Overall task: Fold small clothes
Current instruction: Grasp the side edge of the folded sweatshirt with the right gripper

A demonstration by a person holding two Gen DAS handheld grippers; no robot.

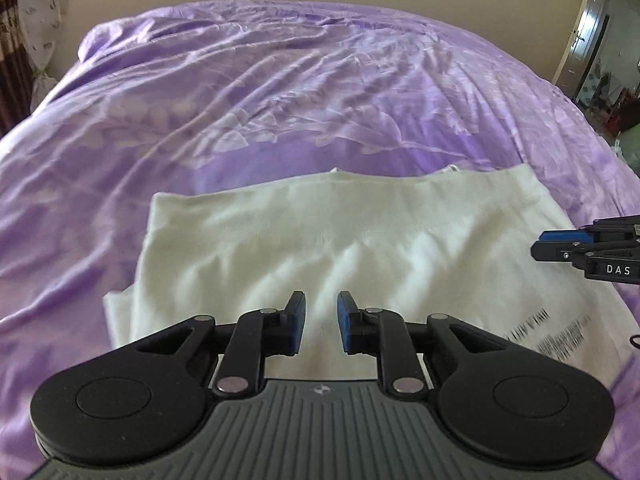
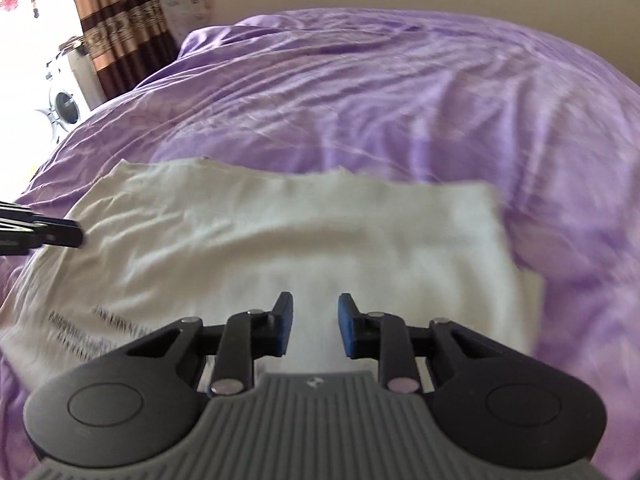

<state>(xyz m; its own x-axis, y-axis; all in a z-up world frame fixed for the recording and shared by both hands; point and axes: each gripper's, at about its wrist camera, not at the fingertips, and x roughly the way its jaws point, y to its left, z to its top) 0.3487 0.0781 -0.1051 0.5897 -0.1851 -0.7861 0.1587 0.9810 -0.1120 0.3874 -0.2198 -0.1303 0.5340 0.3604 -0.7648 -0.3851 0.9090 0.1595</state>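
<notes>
A white garment (image 1: 320, 232) with dark printed lettering lies spread flat on a purple bedsheet (image 1: 240, 100). My left gripper (image 1: 321, 322) is open and empty, hovering over the garment's near left part. My right gripper (image 2: 315, 328) is open and empty, over the garment (image 2: 280, 240) near its right part. The right gripper also shows at the right edge of the left wrist view (image 1: 538, 243). The left gripper's tips show at the left edge of the right wrist view (image 2: 78, 234). The printed lettering (image 2: 80, 332) lies between the two grippers.
The wrinkled purple bed (image 2: 400, 100) fills both views. A brown patterned curtain (image 2: 120, 20) and a washing machine (image 2: 66, 104) stand beyond the bed's far left. A doorway (image 1: 600, 60) is at the far right.
</notes>
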